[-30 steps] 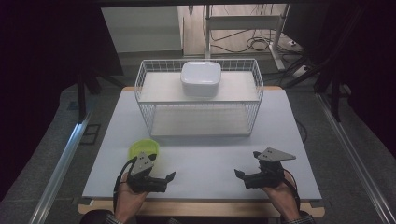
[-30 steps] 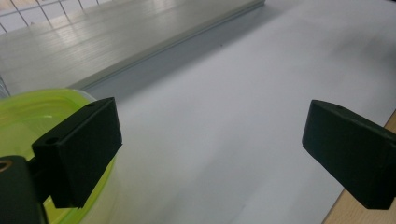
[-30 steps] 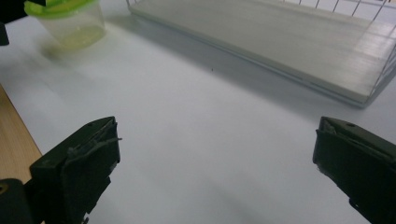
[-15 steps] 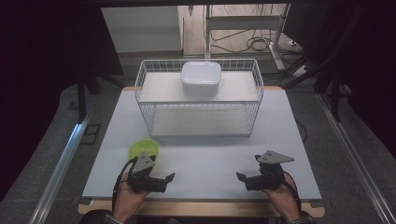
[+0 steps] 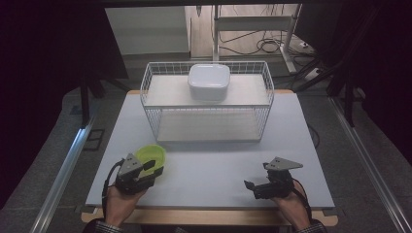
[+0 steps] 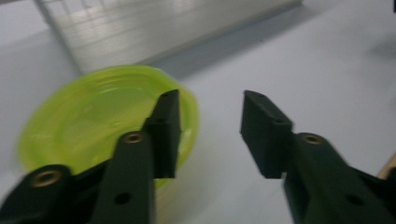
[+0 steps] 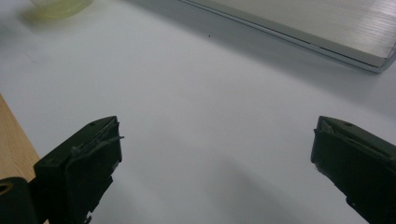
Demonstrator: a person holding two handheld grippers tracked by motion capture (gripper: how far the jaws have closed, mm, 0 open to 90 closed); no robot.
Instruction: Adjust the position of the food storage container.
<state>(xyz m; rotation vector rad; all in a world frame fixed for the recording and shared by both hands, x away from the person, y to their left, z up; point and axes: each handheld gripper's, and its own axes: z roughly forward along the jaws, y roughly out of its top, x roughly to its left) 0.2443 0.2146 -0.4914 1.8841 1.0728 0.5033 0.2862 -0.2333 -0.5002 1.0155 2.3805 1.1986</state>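
Observation:
A lime-green bowl [image 5: 151, 155] [image 6: 88, 126] sits on the white table top [image 5: 214, 165] at the front left. My left gripper [image 5: 154, 168] [image 6: 210, 100] is open right at the bowl's near rim. In the left gripper view one jaw reaches over the rim into the bowl and the other stands outside it over bare table. My right gripper [image 5: 250, 187] [image 7: 215, 135] is at the front right, wide open above the table with nothing between its jaws. The bowl [image 7: 60, 5] shows far off at the top left of the right gripper view.
A white wire basket [image 5: 206, 109] with two shelves stands at the back middle of the table. A white square container [image 5: 209, 81] rests on its upper shelf. The wooden table edge [image 5: 209, 216] runs along the front. Cables and a metal frame lie beyond the table.
My left gripper has moved forward and left to the green bowl, with one jaw now over its rim. The right gripper has drawn back slightly toward the front edge.

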